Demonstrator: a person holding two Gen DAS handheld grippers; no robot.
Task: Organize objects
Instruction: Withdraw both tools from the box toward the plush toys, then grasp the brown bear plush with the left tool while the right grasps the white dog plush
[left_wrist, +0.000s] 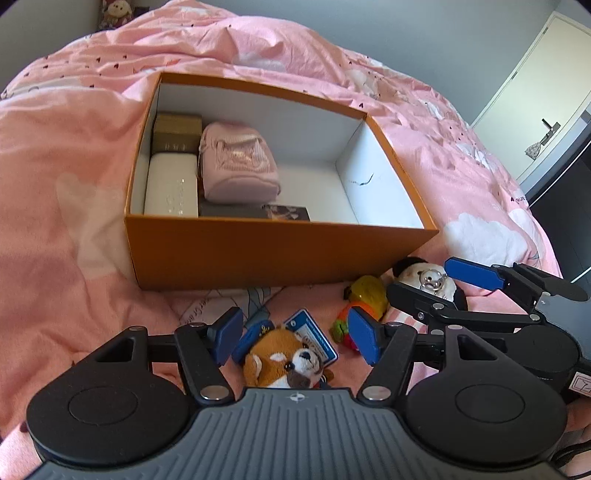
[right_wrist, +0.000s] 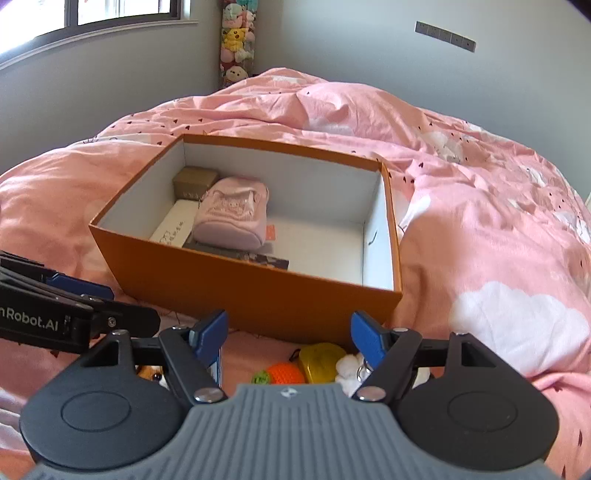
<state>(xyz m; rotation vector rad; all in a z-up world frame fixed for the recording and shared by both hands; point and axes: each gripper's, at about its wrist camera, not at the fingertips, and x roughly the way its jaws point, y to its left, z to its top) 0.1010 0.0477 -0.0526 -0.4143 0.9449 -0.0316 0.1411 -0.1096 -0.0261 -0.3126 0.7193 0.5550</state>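
Both grippers, left gripper (left_wrist: 295, 334) and right gripper (right_wrist: 288, 338), hover with jaws released and empty over the small toys, including a fox plush (left_wrist: 284, 363), on the bed (left_wrist: 66, 206) before the orange box (left_wrist: 258, 251), presumably their destination.

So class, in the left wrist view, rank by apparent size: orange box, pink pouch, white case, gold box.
1. orange box
2. pink pouch
3. white case
4. gold box, partly hidden, so unsure.

Home bedroom, pink heart-print duvet (right_wrist: 461, 206) over a bed, stacked plush toys (right_wrist: 236, 40) in the corner, window (right_wrist: 110, 11)
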